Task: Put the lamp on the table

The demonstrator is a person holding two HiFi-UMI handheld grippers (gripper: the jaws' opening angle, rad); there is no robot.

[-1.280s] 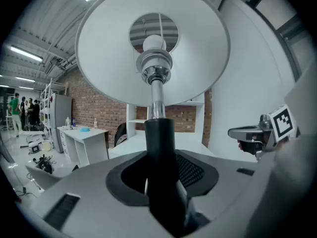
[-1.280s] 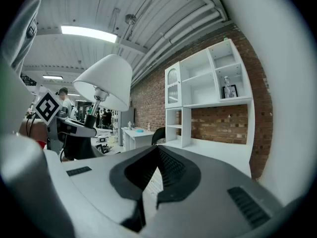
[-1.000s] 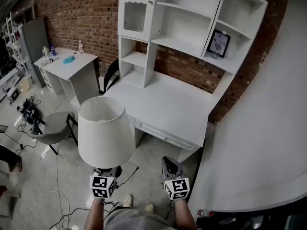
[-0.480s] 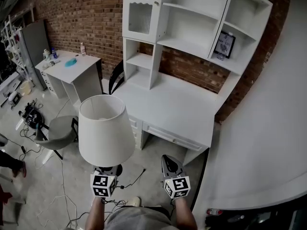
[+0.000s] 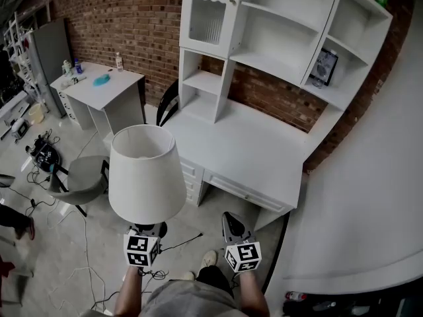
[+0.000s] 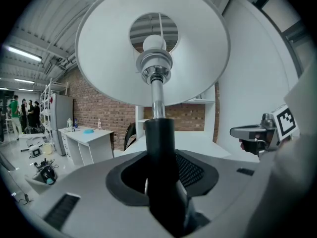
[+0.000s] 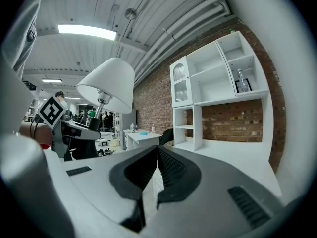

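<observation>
The lamp has a white conical shade [image 5: 147,174] on a chrome rod with a black stem [image 6: 161,152]. My left gripper [image 5: 149,232] is shut on that stem and holds the lamp upright over the floor, left of the white desk [image 5: 246,145]. From below, the left gripper view looks up into the shade [image 6: 198,48] and at the bulb. My right gripper [image 5: 231,220] hangs beside it, shut and empty, in front of the desk's drawer. The right gripper view shows the lamp [image 7: 110,83] at its left and the desk top [image 7: 233,155] ahead.
A white shelf hutch [image 5: 277,25] stands on the desk's back, with a framed picture [image 5: 323,65] in it. A black chair [image 5: 169,101] is by the desk's left end. A small white table [image 5: 106,88], a grey chair [image 5: 82,176] and floor cables [image 5: 79,269] lie left. A curved white wall [image 5: 370,197] is at the right.
The desk and hutch have drifted right and grown a little in view as I step nearer. The lamp stays in my left gripper; the right gripper keeps its place.
</observation>
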